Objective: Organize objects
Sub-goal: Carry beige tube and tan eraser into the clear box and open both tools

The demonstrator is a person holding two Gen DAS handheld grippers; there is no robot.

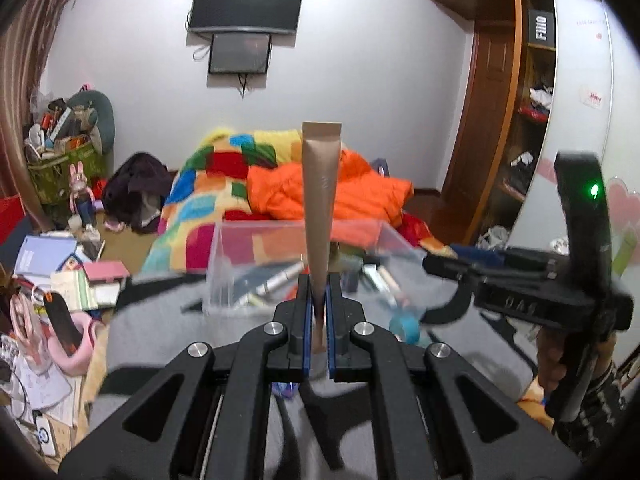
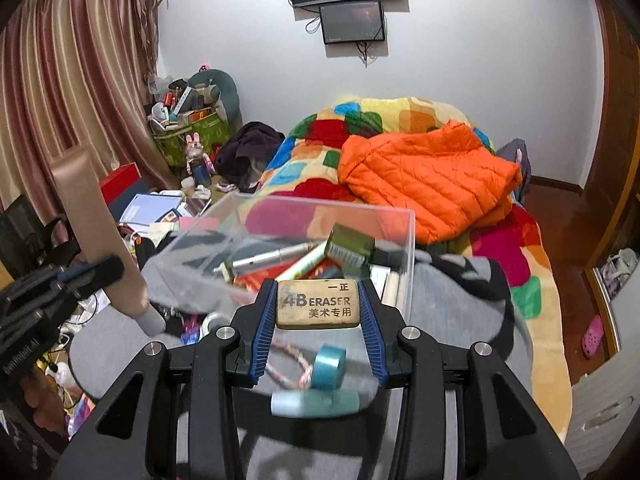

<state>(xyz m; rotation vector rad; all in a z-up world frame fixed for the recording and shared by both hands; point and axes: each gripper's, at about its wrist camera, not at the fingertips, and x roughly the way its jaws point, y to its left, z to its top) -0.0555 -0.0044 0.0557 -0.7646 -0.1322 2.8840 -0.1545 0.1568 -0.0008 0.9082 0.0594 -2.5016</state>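
My left gripper is shut on a bronze squeeze tube that stands upright, crimped end up, in front of a clear plastic bin. The tube also shows at the left of the right wrist view. My right gripper is shut on a tan 4B eraser, held just before the bin's near rim. The bin holds pens, markers and a green box. The right gripper body shows in the left wrist view.
A teal tape roll, a pale teal tube and a braided cord lie on the grey cloth under my right gripper. Behind are a bed with a colourful blanket and an orange jacket, and floor clutter at left.
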